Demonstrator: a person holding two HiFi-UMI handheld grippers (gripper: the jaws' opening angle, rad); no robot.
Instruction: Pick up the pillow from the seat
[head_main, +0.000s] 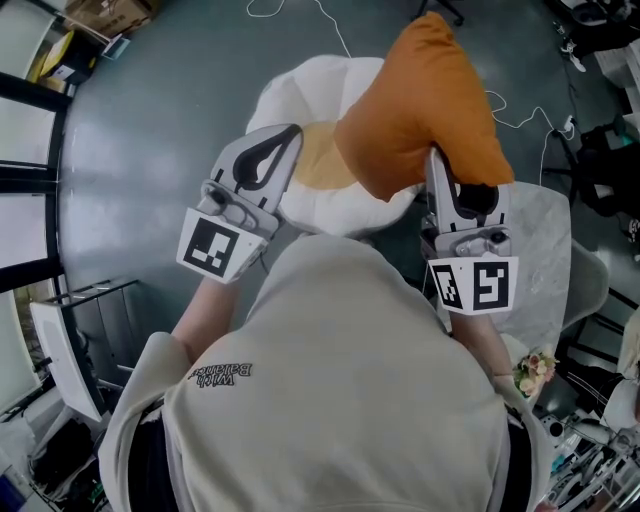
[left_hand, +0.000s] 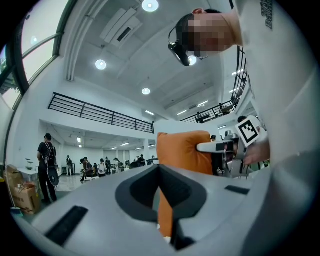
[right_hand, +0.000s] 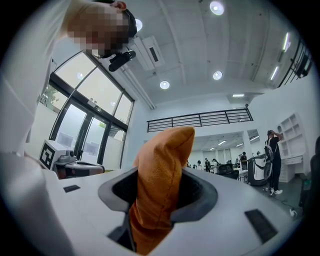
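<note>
Pillow (head_main: 425, 110), orange, is held up over the white seat (head_main: 300, 85). My left gripper (head_main: 293, 140) is clamped on its thin left edge, and my right gripper (head_main: 437, 170) is clamped on a bunched corner. Bare grey floor (head_main: 150, 110) lies open to the left.

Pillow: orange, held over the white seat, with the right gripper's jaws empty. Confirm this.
Wrong on the jaws: the right gripper is shut on the pillow, as the right gripper view shows. It is orange and held over the white seat.
</note>
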